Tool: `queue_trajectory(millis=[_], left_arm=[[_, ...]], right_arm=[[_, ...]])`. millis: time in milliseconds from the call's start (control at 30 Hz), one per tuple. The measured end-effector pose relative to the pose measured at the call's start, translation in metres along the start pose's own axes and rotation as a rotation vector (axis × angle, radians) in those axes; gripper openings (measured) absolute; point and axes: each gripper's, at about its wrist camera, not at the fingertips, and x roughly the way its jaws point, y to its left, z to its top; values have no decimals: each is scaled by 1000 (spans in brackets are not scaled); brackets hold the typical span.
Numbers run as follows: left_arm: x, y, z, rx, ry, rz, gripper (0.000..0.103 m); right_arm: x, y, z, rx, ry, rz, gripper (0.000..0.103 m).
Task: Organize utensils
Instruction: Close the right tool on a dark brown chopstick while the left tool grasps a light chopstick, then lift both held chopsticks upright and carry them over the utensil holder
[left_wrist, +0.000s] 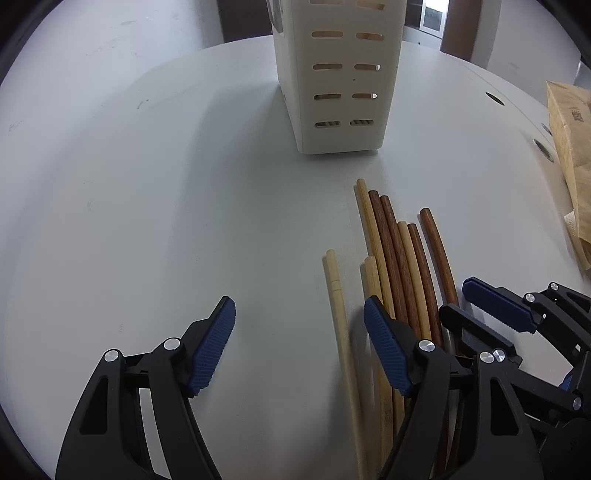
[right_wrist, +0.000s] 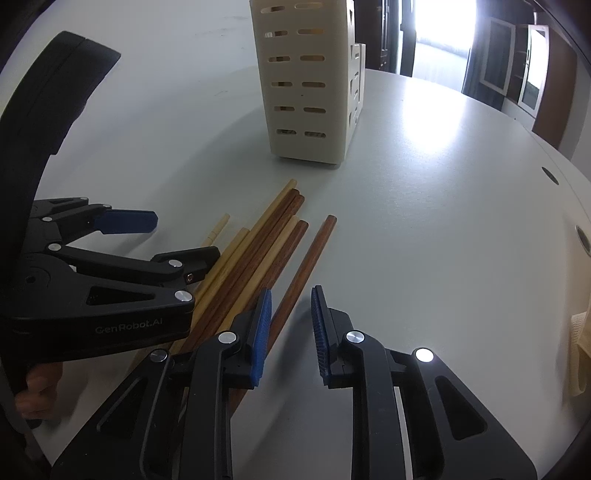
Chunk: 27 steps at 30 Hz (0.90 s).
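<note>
Right gripper (right_wrist: 288, 325) hangs low over the near end of the chopstick pile, its blue pads narrowed to a slim gap with the outermost dark chopstick (right_wrist: 308, 264) running between them. From the right wrist view I cannot tell for sure whether the pads press on that stick, though a sliver of space seems to remain on the outer side. Left gripper (left_wrist: 299, 328) stands wide apart with nothing in it, its inner finger (left_wrist: 386, 350) set down right against the pale sticks at the edge of the pile.

Chopsticks (left_wrist: 400, 258), pale and dark wood mixed, lie fanned on the white table (left_wrist: 147, 203), tips pointing towards the slotted cream utensil holder (left_wrist: 338, 74), which stands upright a little beyond them and already shows some sticks through its slots.

Risks, as I judge them: round sticks roll, so a pinch off centre could squirt the dark one sideways or drag its neighbour along. Held near one end, the stick may droop and catch the holder's rim. With both tools crowded at the same end of the pile, a careless move could knock them together or scatter the sticks. A hard bump might also tip the tall, narrow holder.
</note>
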Motion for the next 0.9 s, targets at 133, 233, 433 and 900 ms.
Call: queue_trajectory(millis=[133, 233, 433, 900], left_arm=[[1, 0, 3, -7, 8, -43, 52], [-1, 2, 3, -8, 0, -34, 30], [-4, 16, 7, -50, 5, -51, 4], [-112, 34, 35, -75, -329, 17, 4]], right_arm=[[0, -1, 2, 4, 0, 3, 20], [3, -5, 4, 20, 0, 8, 15], [4, -15, 7, 52, -6, 34, 8], [-110, -40, 34, 149, -483, 171, 7]])
